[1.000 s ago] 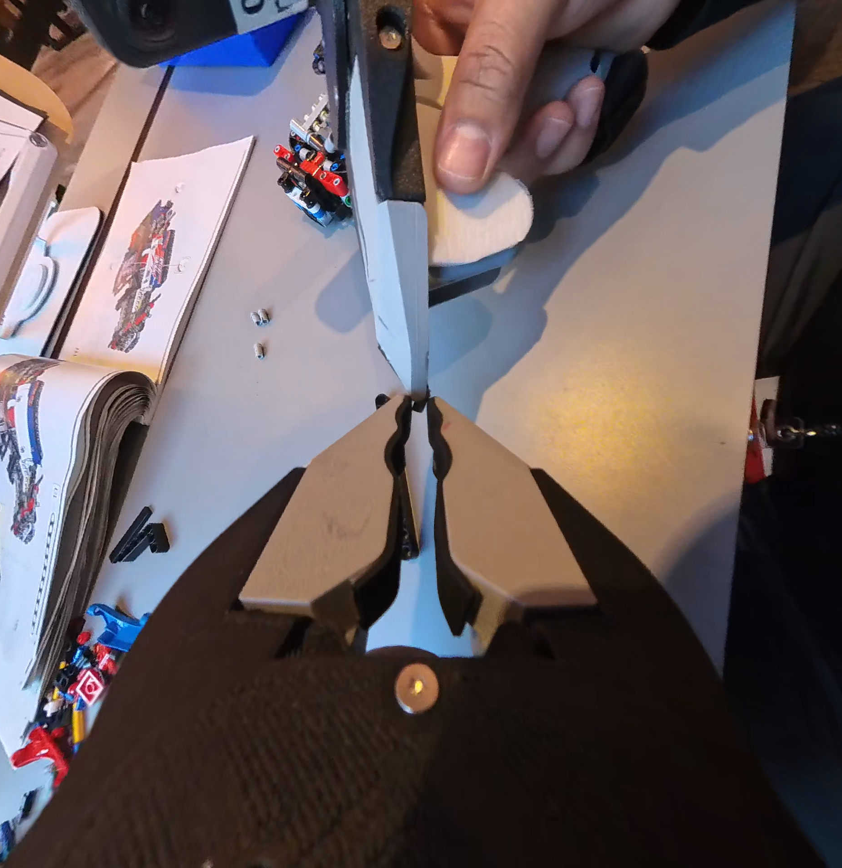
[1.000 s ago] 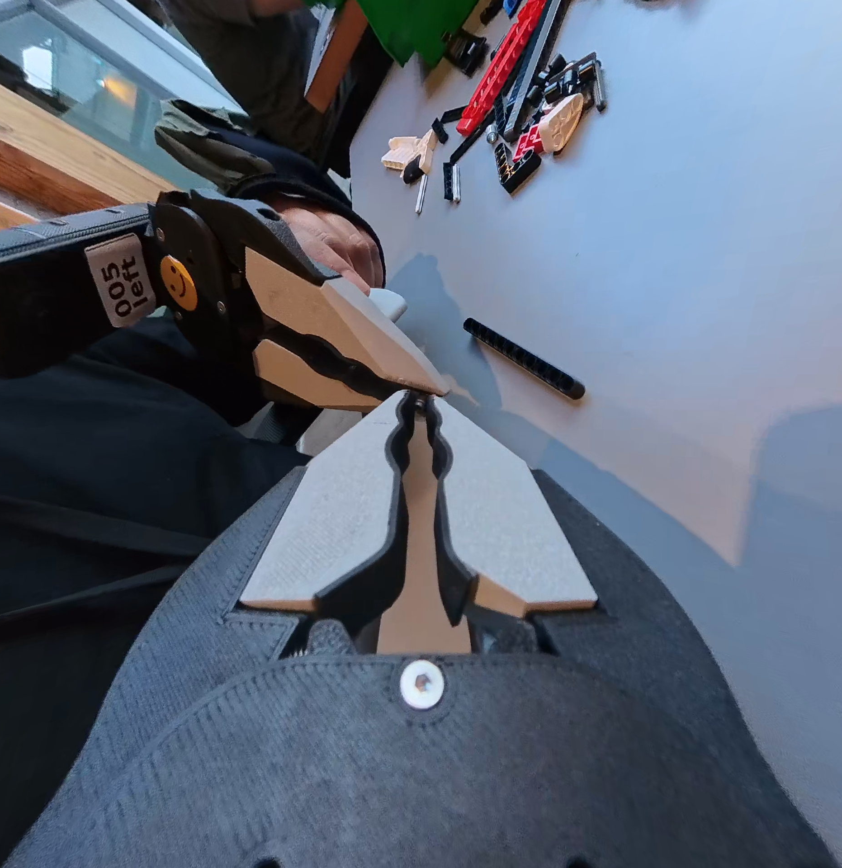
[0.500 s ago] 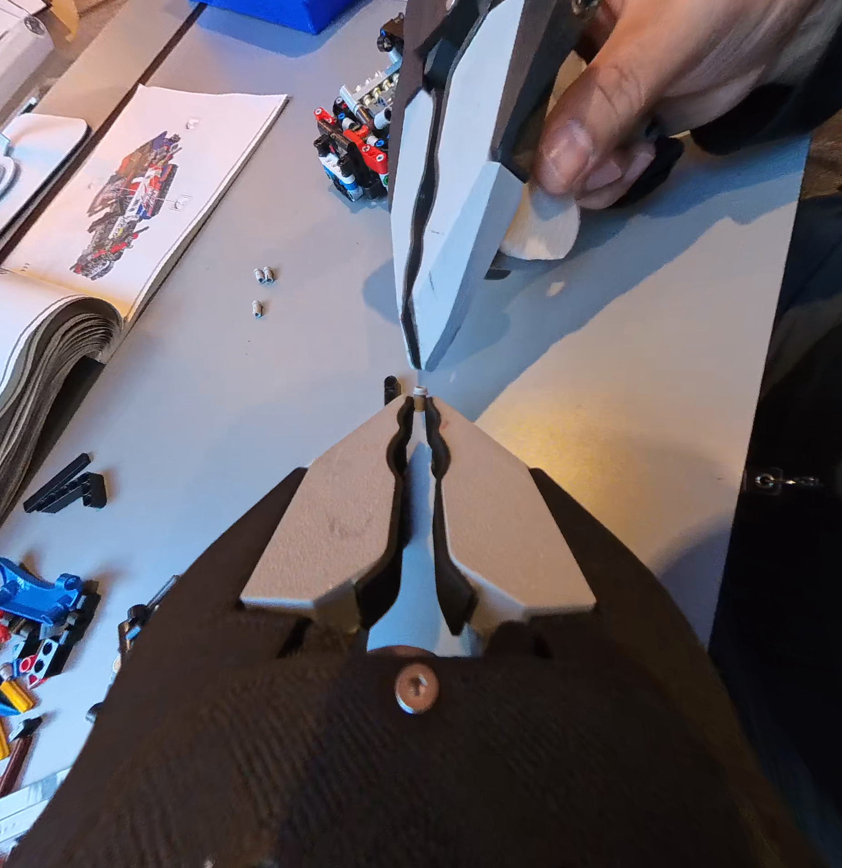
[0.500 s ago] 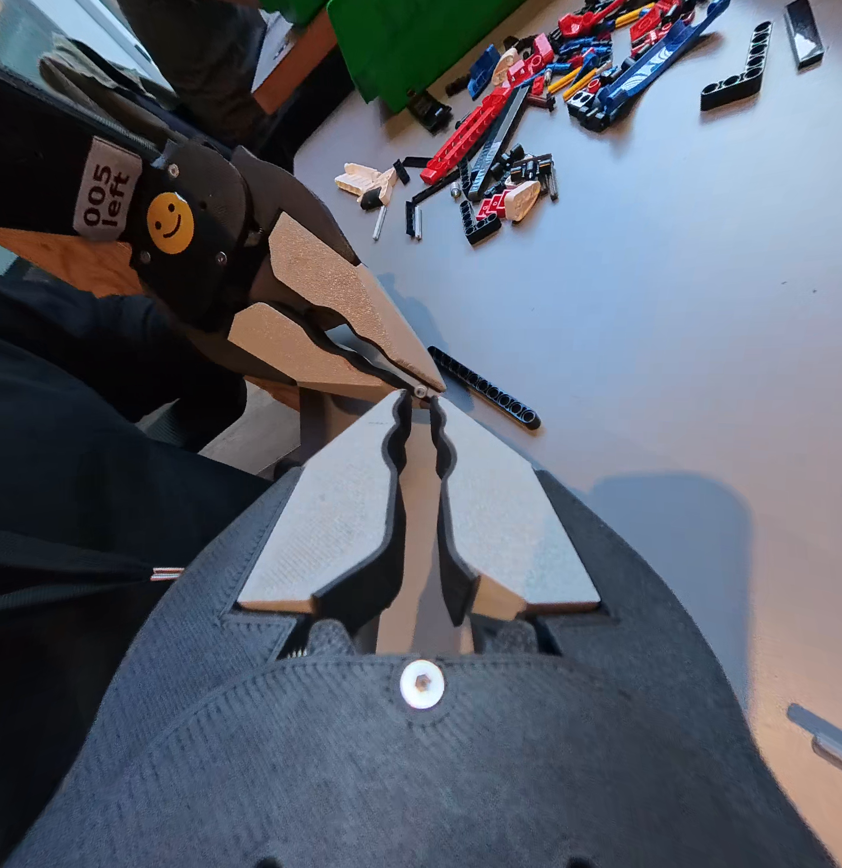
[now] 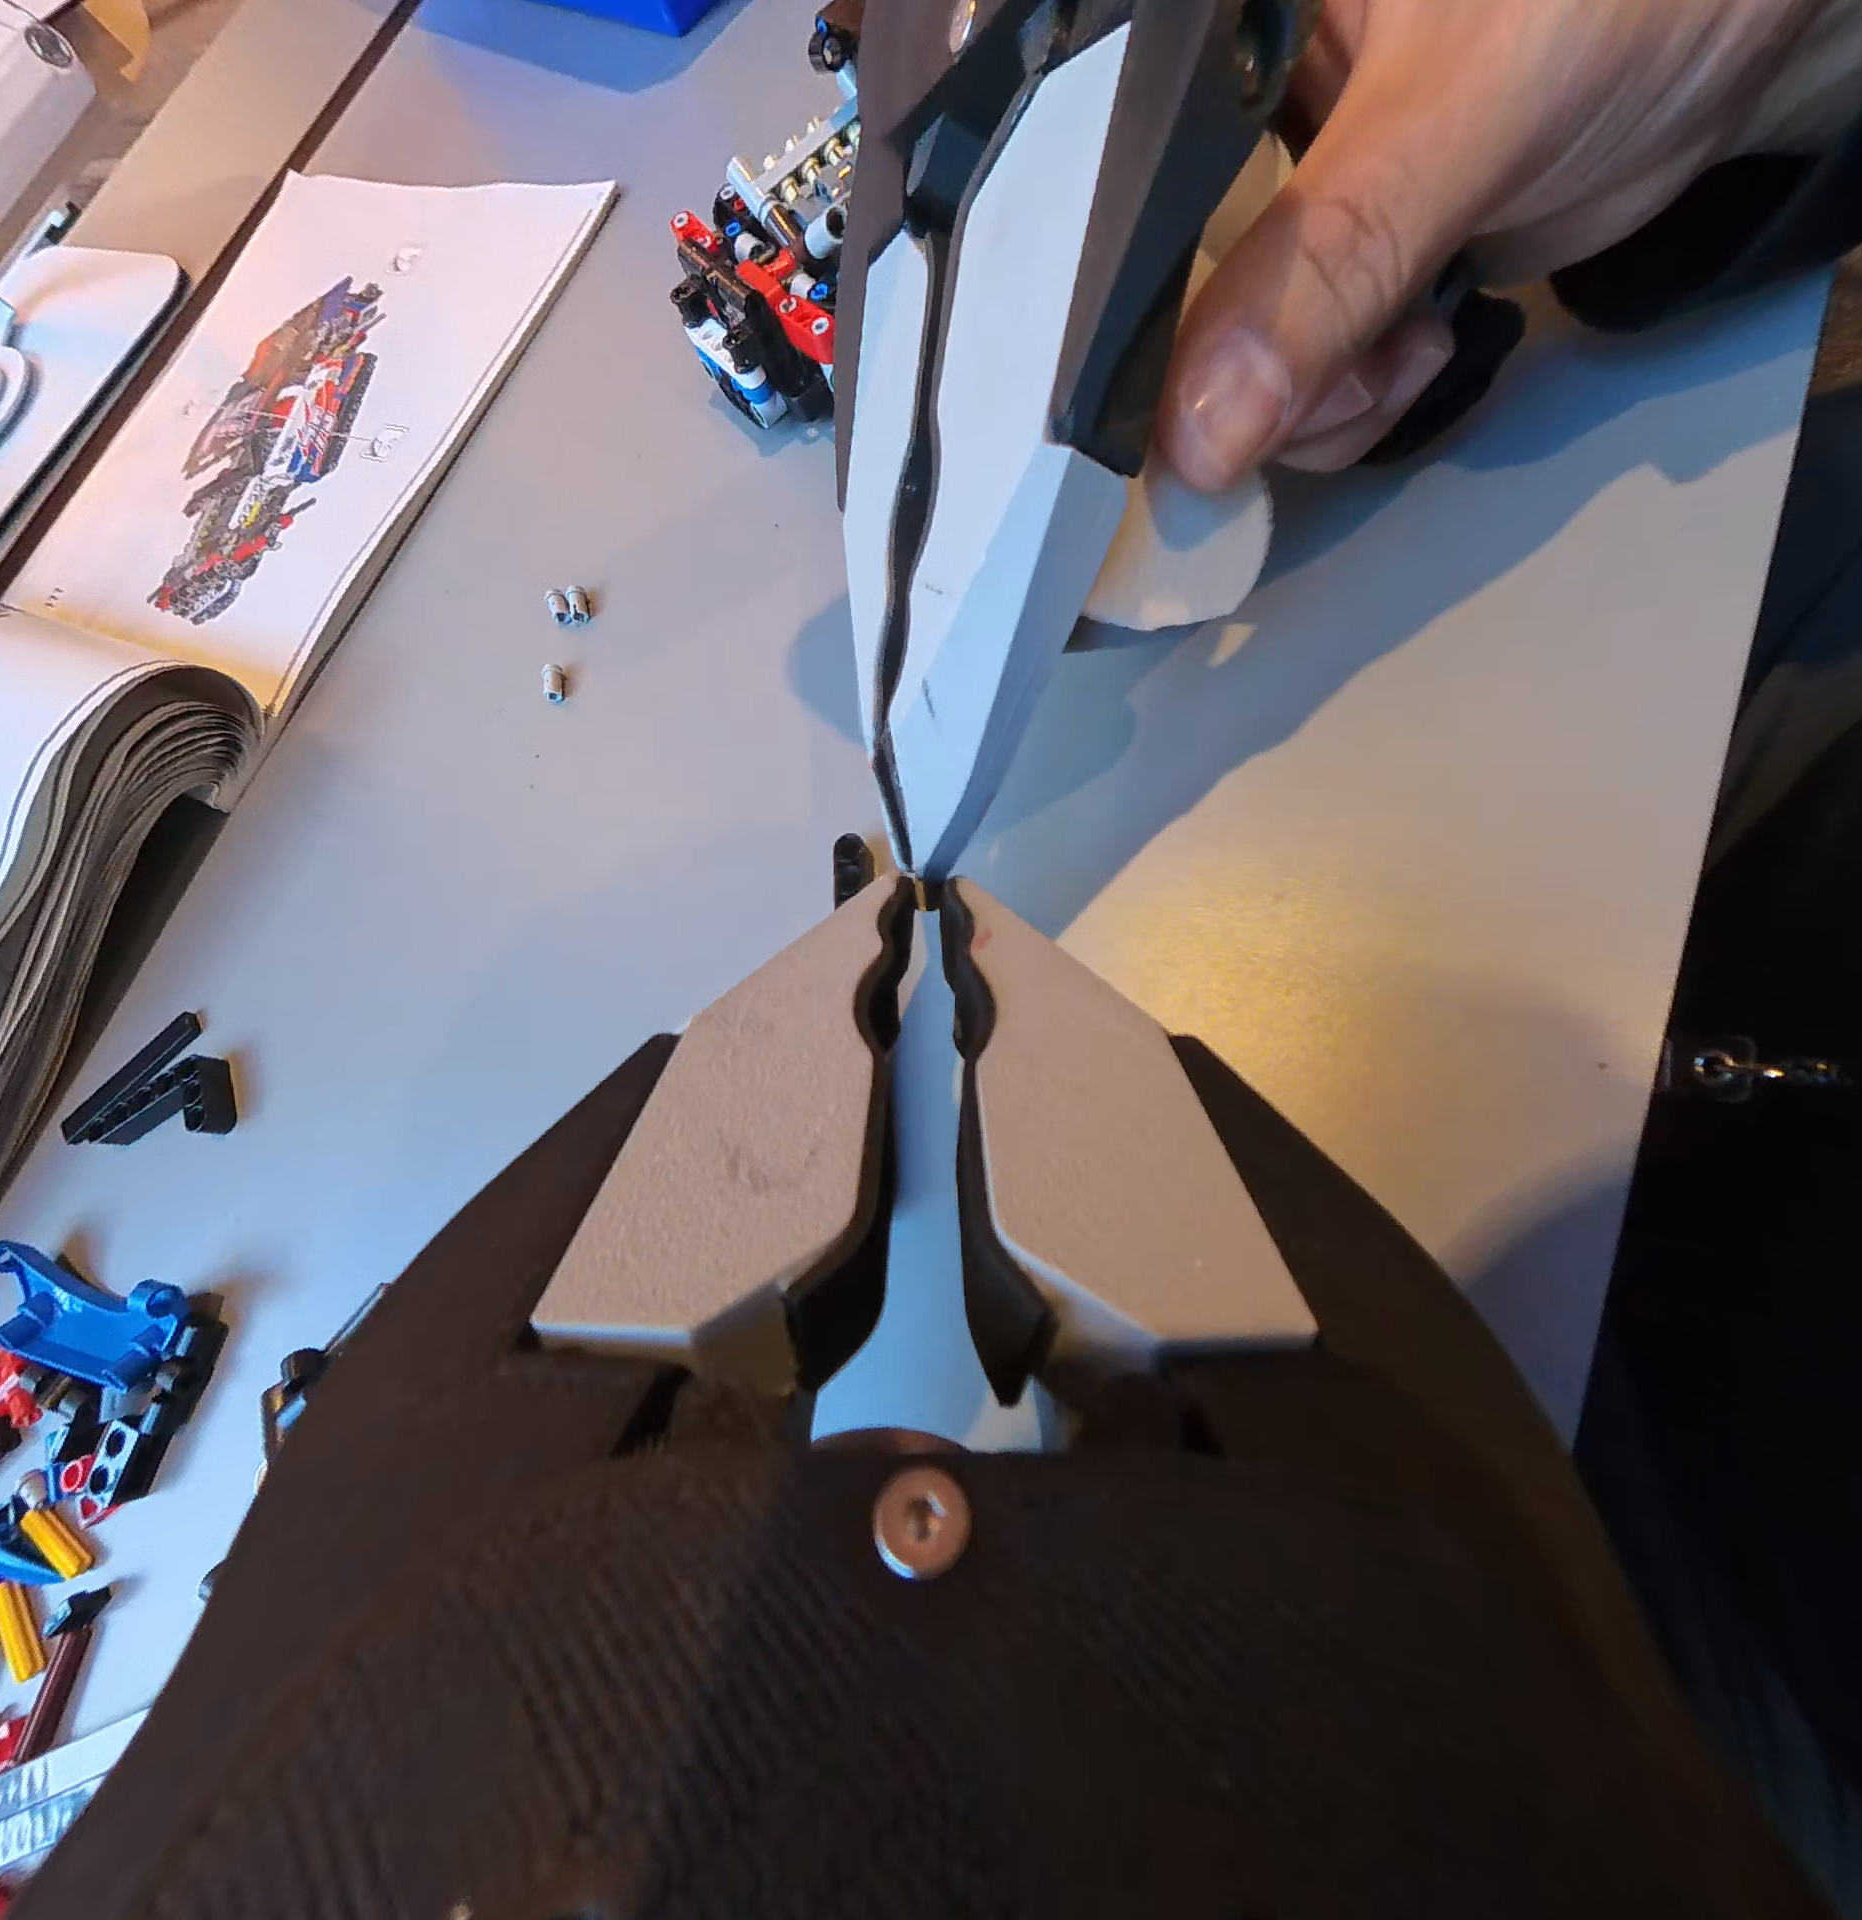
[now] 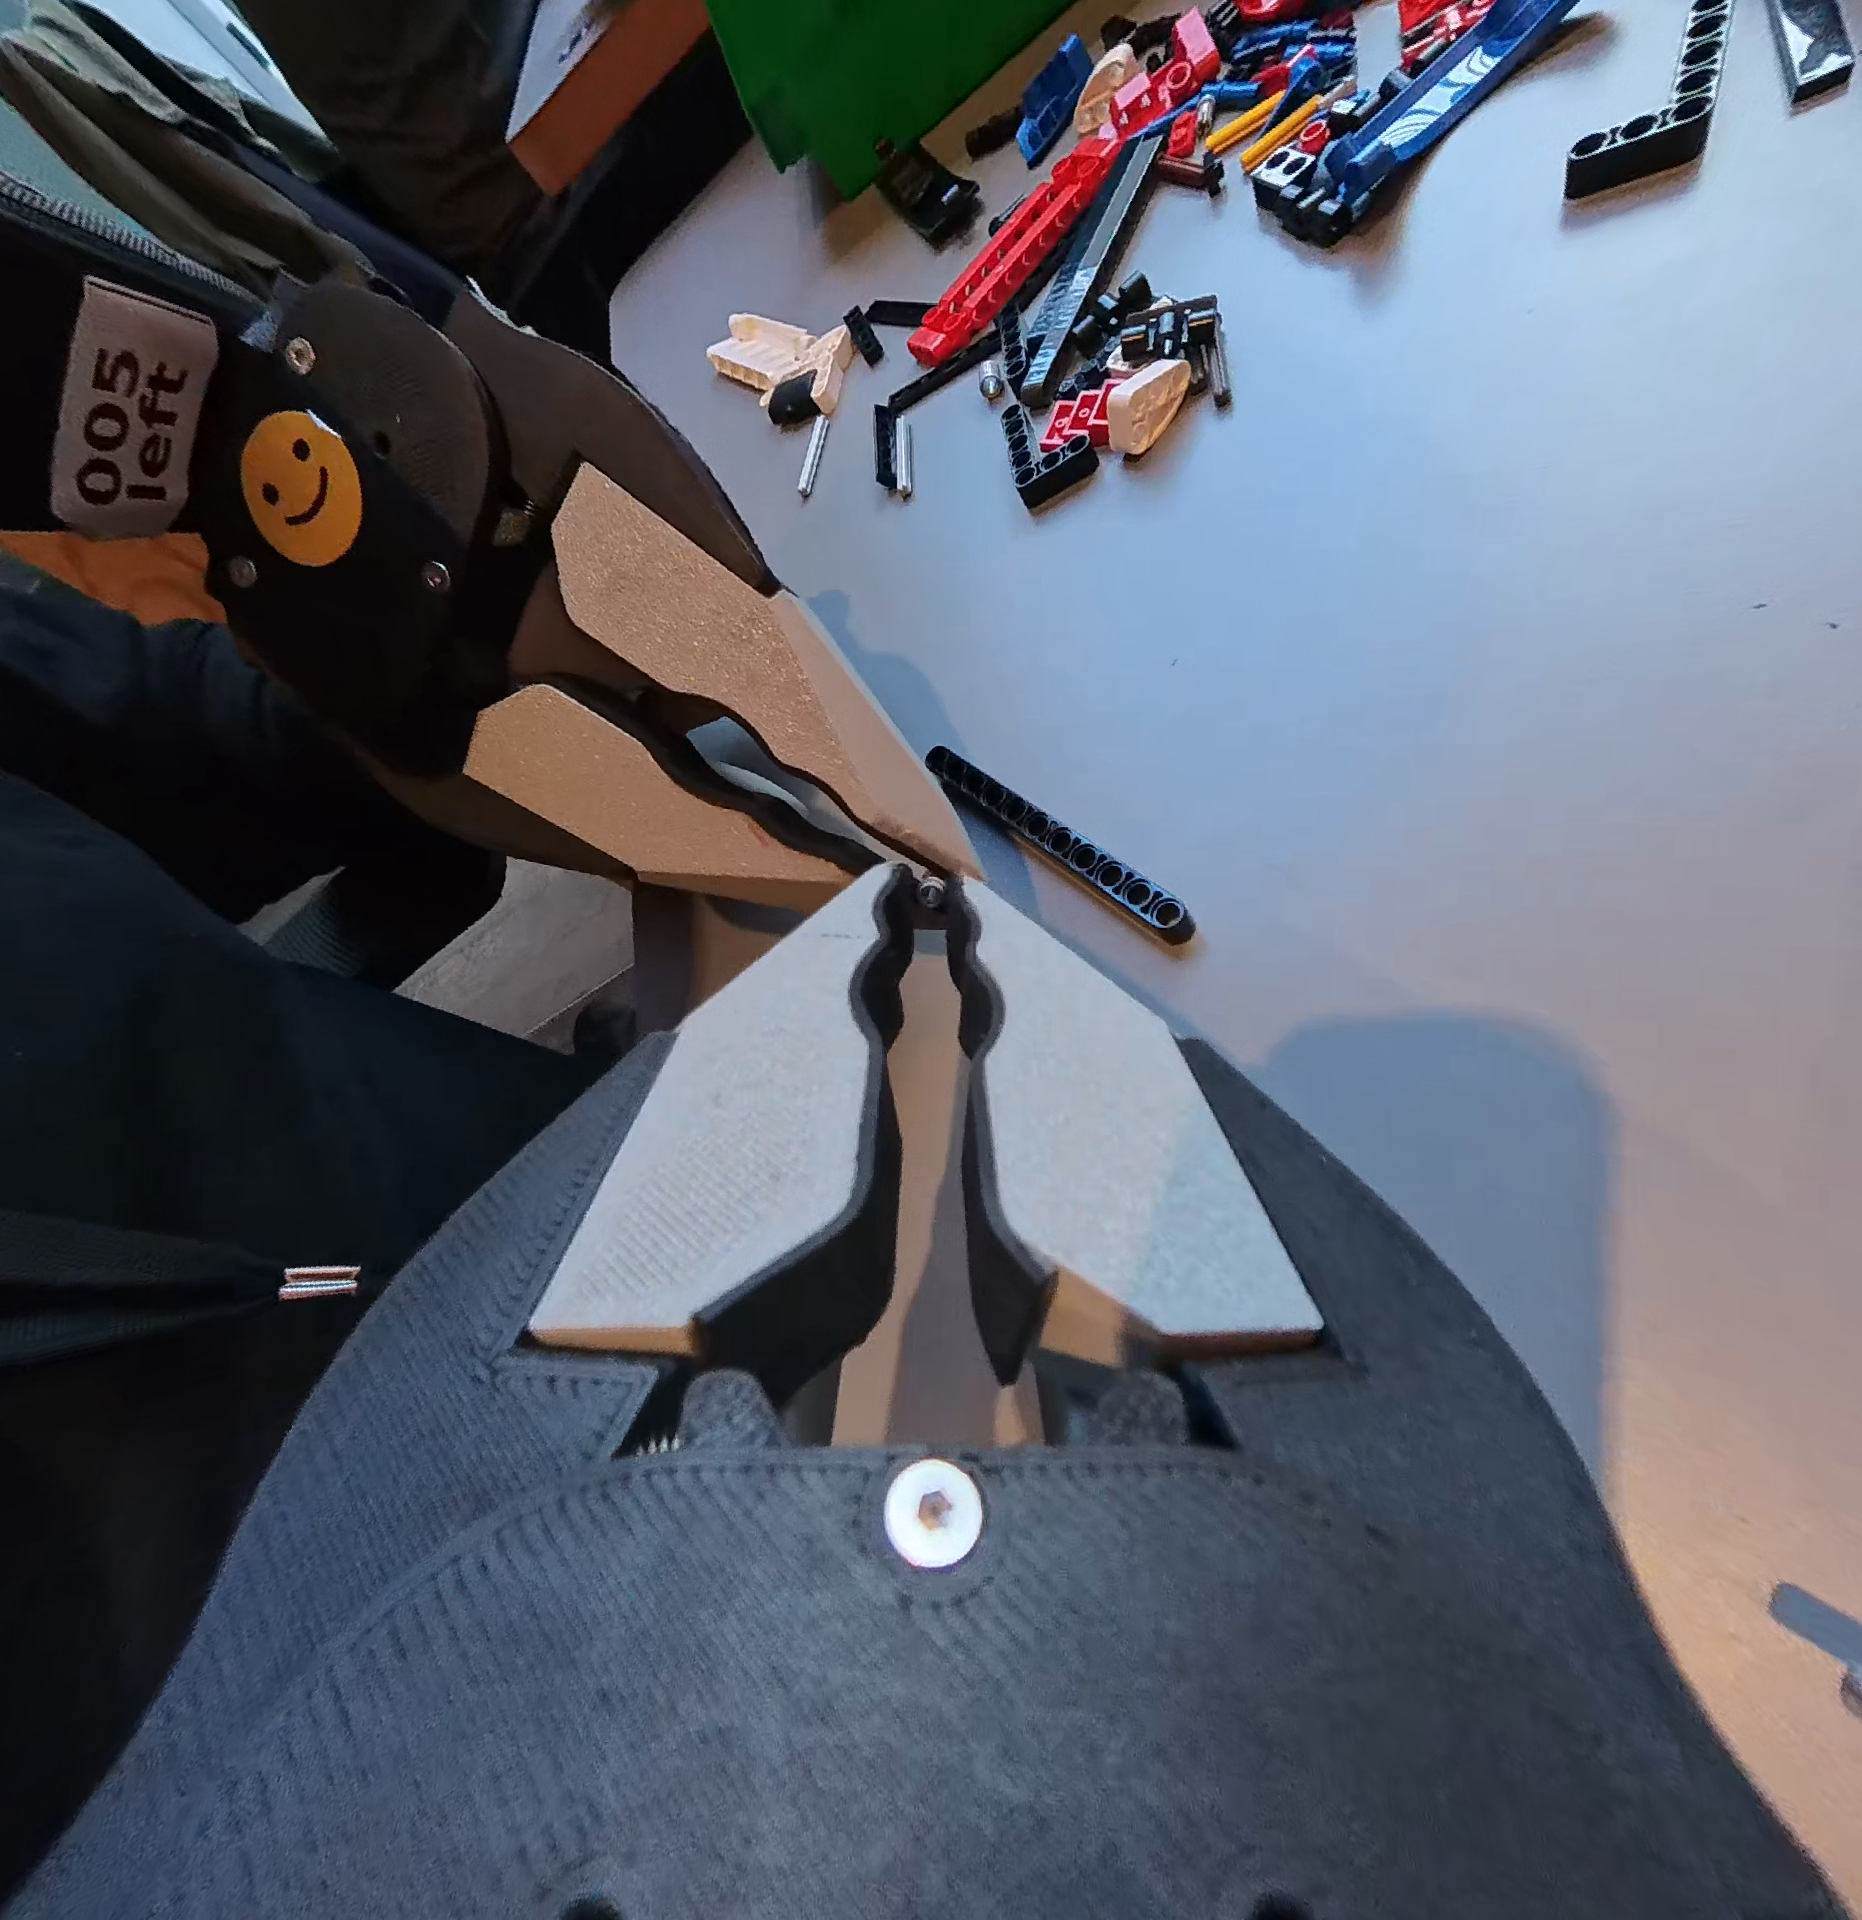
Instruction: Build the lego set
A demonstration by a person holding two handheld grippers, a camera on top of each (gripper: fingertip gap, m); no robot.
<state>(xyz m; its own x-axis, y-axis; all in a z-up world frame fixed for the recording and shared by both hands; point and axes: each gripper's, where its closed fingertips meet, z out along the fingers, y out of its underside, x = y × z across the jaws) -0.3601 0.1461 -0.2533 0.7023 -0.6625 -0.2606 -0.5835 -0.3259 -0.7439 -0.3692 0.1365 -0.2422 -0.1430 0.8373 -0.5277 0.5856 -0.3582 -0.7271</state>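
Observation:
My left gripper (image 5: pixel 927 896) is shut on a small grey pin (image 5: pixel 922 894) at its tips, held above the grey table (image 5: pixel 1322 831). My right gripper (image 5: pixel 909 854), held by a hand (image 5: pixel 1426 208), comes down from above. Its jaws are closed to a thin slit and its tips meet the pin. In the right wrist view the pin (image 6: pixel 931 891) sits right at my right gripper's (image 6: pixel 932 885) tips, with the left gripper (image 6: pixel 937 868) reaching in from the left. A long black beam (image 6: pixel 1062 844) lies on the table just behind; its end shows in the left wrist view (image 5: pixel 849 860).
A partly built model (image 5: pixel 766 301) stands behind the right gripper. An open instruction book (image 5: pixel 314 416), loose grey pins (image 5: pixel 568 605), a black L-shaped beam (image 5: pixel 158 1086) and a pile of pieces (image 5: pixel 65 1403) lie to the left. More pieces (image 6: pixel 1093 312) and a green box (image 6: pixel 865 73) lie farther off. The tips of both grippers are at nearly the same place.
The right gripper's tips pulled away from the left gripper's tips half a second ago and now meet the pin again. The left gripper kept the pin throughout.

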